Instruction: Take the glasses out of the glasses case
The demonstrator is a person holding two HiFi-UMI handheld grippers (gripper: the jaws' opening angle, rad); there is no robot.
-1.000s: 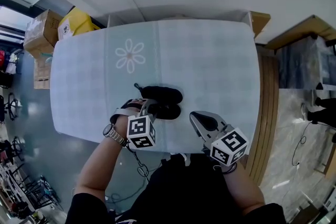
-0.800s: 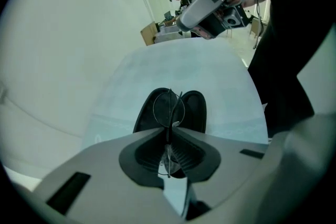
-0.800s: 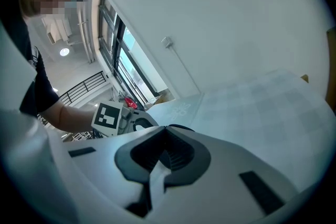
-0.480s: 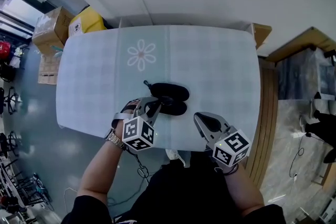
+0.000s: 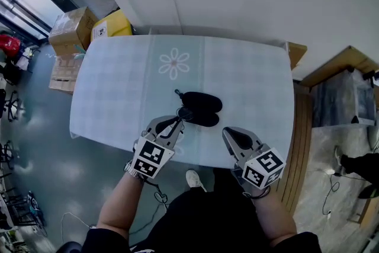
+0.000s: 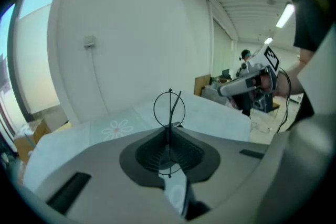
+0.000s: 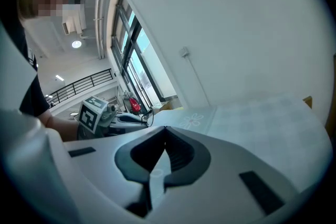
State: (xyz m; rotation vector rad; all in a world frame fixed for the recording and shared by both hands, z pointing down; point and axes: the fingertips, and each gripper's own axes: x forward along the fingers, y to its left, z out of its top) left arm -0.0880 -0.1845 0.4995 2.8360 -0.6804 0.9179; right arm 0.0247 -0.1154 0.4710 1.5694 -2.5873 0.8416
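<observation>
My left gripper (image 6: 169, 152), clamped on the thin black wire-rimmed glasses (image 6: 169, 113), has drawn them back from the open black oval case (image 5: 202, 109); removal looks nearly done. My right gripper (image 7: 160, 153) idles closed and empty.

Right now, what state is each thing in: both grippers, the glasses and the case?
left gripper: shut on the glasses.
right gripper: shut, with nothing between its jaws.
glasses: pinched by the thin frame, one round rim standing up past the jaw tips.
glasses case: open, lying on the table.
</observation>
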